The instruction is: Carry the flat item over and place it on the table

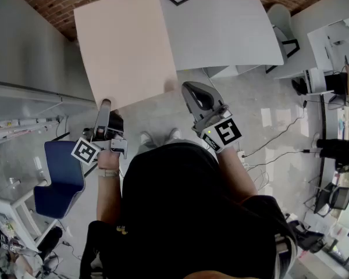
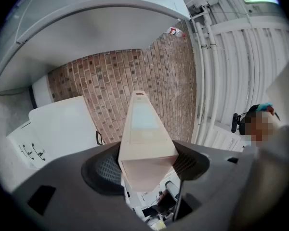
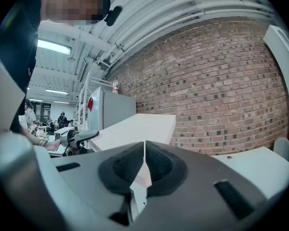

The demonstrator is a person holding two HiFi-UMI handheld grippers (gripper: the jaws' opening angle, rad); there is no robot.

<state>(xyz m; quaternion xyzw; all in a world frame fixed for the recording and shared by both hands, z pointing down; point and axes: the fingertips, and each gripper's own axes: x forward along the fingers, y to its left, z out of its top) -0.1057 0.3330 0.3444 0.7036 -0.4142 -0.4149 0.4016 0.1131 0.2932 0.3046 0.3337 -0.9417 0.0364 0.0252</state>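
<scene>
Pale flat board point(image 1: 125, 45): near edge grasped by left gripper point(image 1: 104, 106). Right gripper point(image 1: 193, 89): clenched, empty. White table point(image 1: 227, 31): far right.

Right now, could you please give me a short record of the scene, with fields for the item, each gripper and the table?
item: flat beige board, held up off the floor
left gripper: shut on the board's near left corner
right gripper: jaws together, holding nothing, beside the board's near right corner
table: white, ahead of the person; in the head view the board overlaps its left part
board touching table: cannot tell
nearby: blue chair on the person's left
</scene>
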